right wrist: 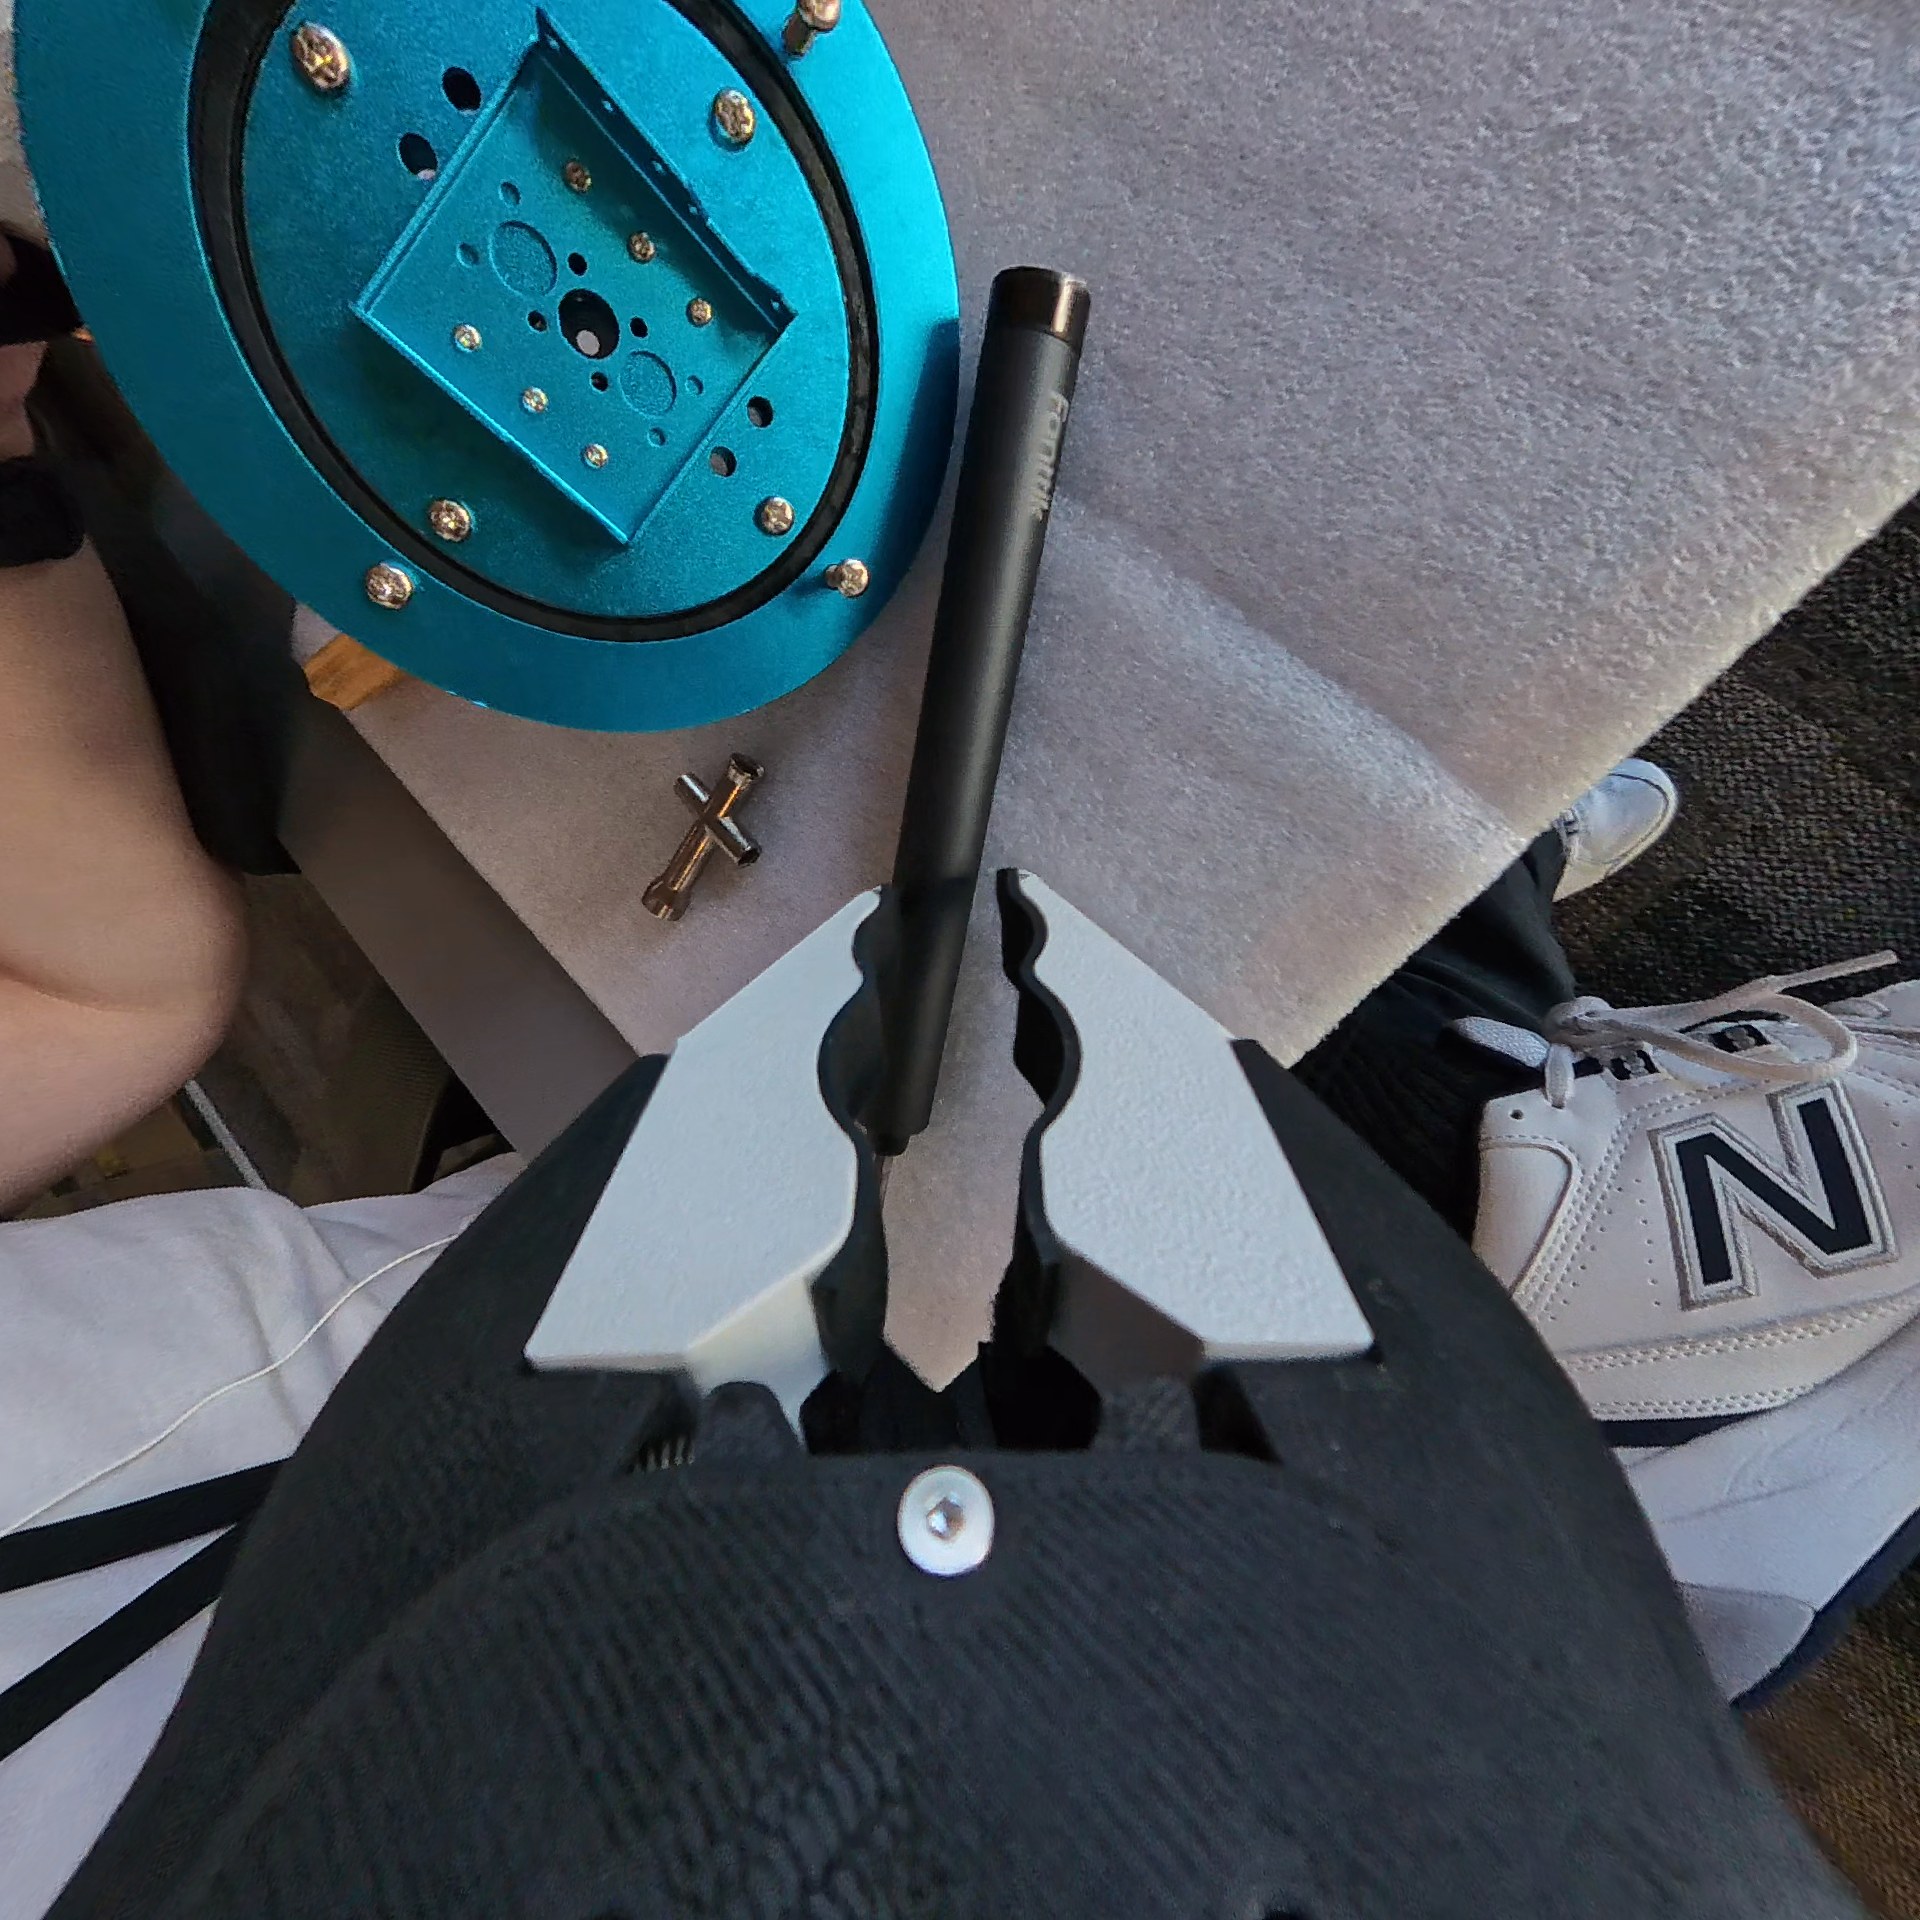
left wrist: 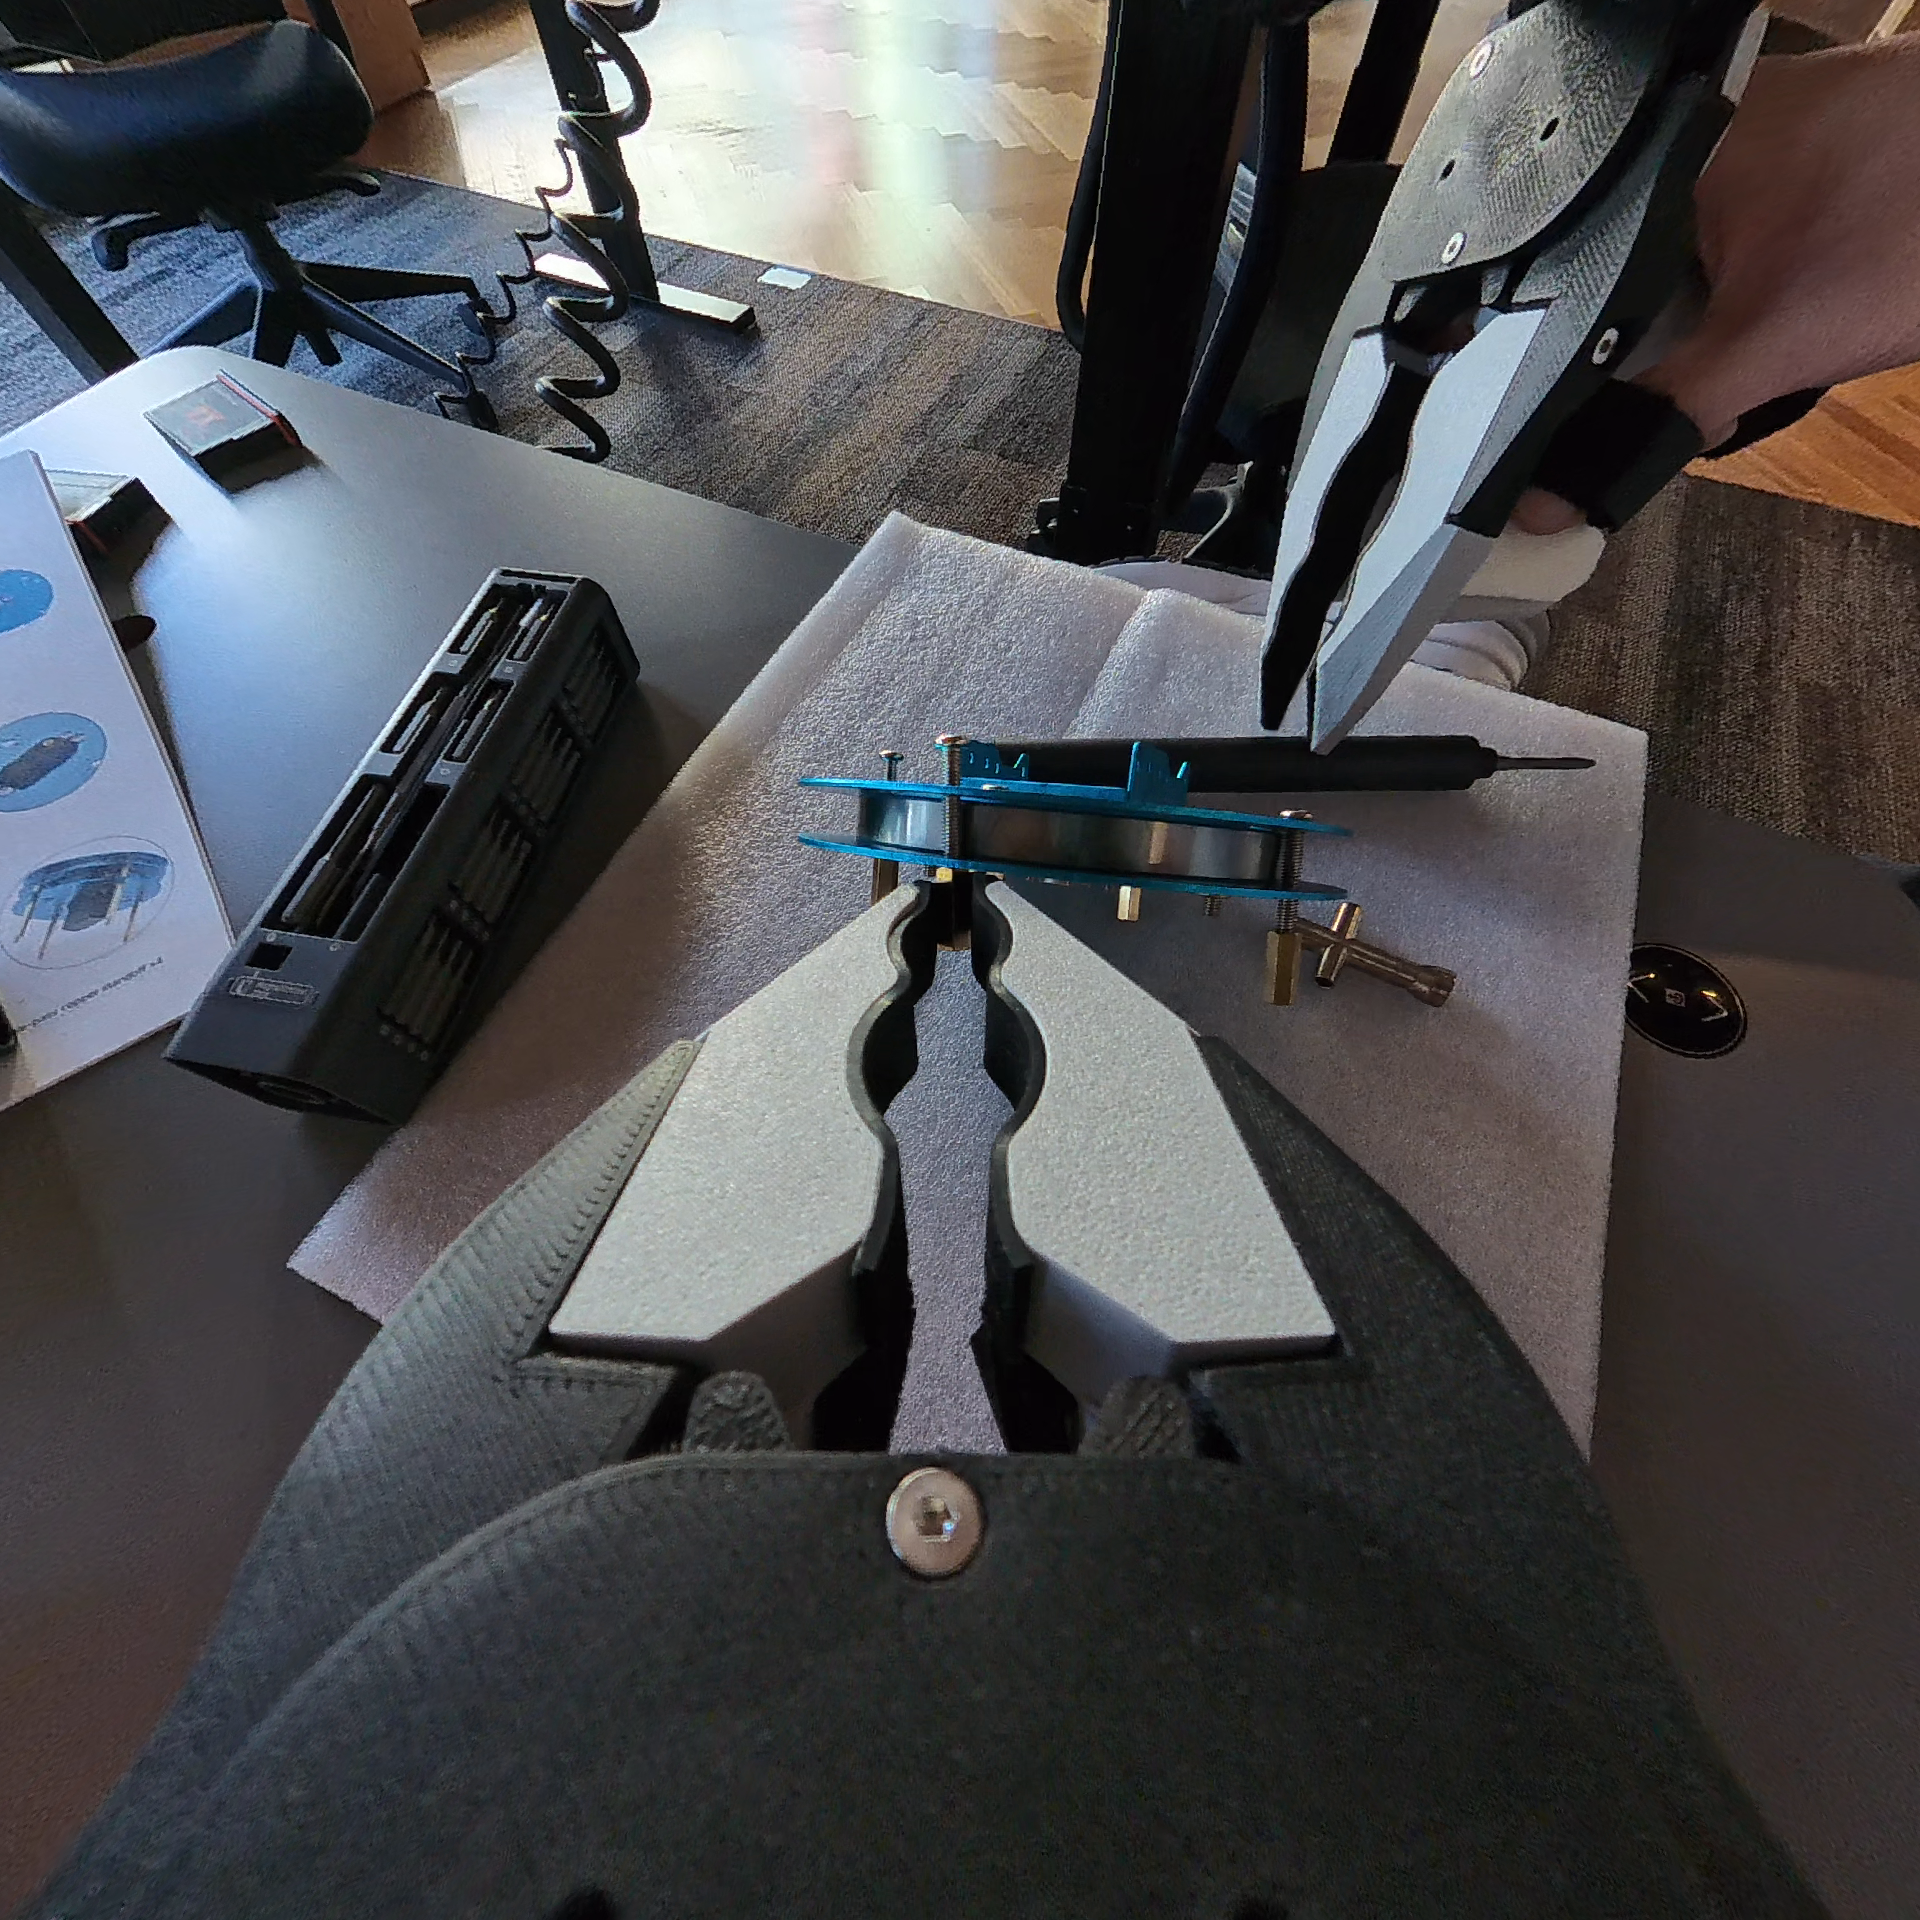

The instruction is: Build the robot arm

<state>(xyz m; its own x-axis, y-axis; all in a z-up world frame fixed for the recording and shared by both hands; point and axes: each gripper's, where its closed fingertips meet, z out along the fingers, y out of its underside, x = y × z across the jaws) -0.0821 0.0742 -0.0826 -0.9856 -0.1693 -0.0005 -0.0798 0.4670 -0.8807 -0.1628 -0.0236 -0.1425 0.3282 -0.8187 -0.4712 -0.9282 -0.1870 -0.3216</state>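
A blue round metal assembly (left wrist: pixel 1070 831), two discs joined by screws on brass standoffs, stands on a grey foam sheet (left wrist: pixel 727 831). My left gripper (left wrist: pixel 951 909) reaches under its near edge and is shut on one brass standoff (left wrist: pixel 951 935). A black screwdriver (left wrist: pixel 1351 764) lies on the foam behind the assembly. My right gripper (left wrist: pixel 1309 727) points down just above its handle. In the right wrist view my right gripper (right wrist: pixel 945 883) is open, and the screwdriver (right wrist: pixel 987 582) runs between its fingers, close to the left one. The assembly (right wrist: pixel 499 343) sits at the upper left there.
A small cross-shaped metal wrench (left wrist: pixel 1371 961) lies on the foam beside the assembly and also shows in the right wrist view (right wrist: pixel 707 836). A black bit case (left wrist: pixel 416 862), a printed sheet (left wrist: pixel 73 779) and small boxes (left wrist: pixel 223 421) are on the dark table (left wrist: pixel 1766 1143). A person's shoe (right wrist: pixel 1714 1195) is below the table edge. It is some 6 cm from my right tips to the small cross-shaped metal wrench (left wrist: pixel 1371 961). It turns up in the right wrist view (right wrist: pixel 699 847) as well.
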